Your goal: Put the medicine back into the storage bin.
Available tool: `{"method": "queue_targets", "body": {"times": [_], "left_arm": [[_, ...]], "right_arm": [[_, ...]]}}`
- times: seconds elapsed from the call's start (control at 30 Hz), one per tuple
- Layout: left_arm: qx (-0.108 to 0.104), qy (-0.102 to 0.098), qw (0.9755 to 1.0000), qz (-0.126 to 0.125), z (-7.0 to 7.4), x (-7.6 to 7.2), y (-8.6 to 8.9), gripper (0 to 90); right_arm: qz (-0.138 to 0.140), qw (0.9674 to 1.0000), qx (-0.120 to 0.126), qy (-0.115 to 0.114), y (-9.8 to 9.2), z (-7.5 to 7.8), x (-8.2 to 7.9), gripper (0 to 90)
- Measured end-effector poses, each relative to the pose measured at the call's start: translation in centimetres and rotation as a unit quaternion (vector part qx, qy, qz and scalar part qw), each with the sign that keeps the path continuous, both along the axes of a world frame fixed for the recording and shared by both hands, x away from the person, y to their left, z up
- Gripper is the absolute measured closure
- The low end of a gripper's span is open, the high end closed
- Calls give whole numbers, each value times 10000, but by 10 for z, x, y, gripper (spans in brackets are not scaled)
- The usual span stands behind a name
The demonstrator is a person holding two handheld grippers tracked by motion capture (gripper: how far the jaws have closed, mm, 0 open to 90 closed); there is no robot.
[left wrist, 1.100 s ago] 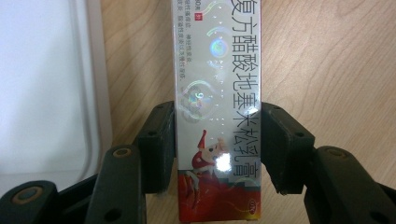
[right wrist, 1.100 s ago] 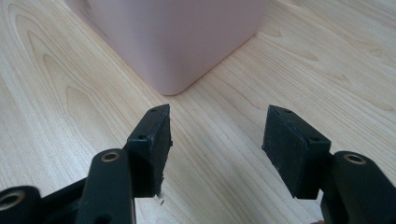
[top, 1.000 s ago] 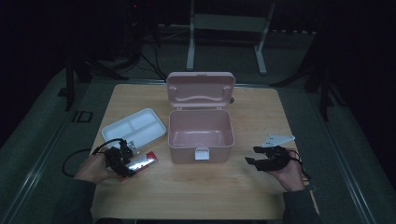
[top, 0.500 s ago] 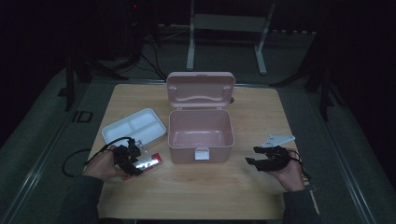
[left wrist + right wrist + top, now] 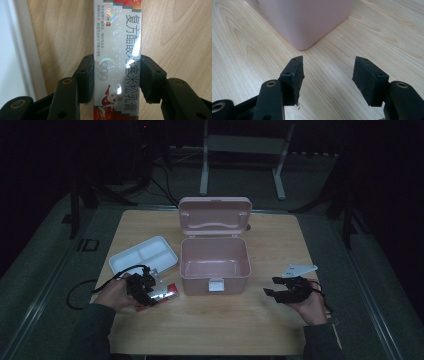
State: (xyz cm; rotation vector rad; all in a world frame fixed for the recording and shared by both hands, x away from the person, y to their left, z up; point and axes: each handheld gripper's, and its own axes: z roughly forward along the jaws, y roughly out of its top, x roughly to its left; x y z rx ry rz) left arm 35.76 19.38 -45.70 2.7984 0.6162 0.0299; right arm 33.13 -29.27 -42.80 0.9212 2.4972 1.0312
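Gripping a silver carton (image 5: 117,62), left hand-held gripper (image 5: 117,80) beside white tray (image 5: 144,255), pink box (image 5: 215,262) near, right hand-held gripper (image 5: 327,80) empty, wide

The left gripper (image 5: 150,287) has just been closing its black jaws on the long shiny silver and red cardboard box (image 5: 117,60), now squeezed between both pads

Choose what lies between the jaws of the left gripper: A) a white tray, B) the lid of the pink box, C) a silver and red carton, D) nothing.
C: in the left gripper view the carton stands between the two jaws of the left gripper, with both pads at its sides.
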Motion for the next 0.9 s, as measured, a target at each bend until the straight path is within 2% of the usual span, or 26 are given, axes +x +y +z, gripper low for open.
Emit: {"method": "queue_targets", "body": {"times": [0.07,0.17,0.37,0.5,0.57,0.63,0.9], "left_arm": [[-108,8,9999,8,6,-1,4,512],[-99,-47,9999,-67,17,-3,8,512],[-211,-189,9994,-174,46,-5,13,511],[-196,-400,9986,-286,64,-7,12,509],[-263,-451,9981,-333,73,-9,11,509],[-222,-507,9978,-355,81,-10,11,509],[-299,-678,9960,-500,111,-8,6,510]], "right_arm": [[-3,10000,4,-3,0,0,0,414],[2,10000,-2,3,0,0,0,414],[16,10000,-26,15,1,-1,0,413],[7,10000,-20,20,0,-1,0,413],[9,10000,-19,28,0,-1,0,413],[8,10000,-15,33,0,-1,0,413],[11,10000,-29,41,1,-2,0,413]]}}
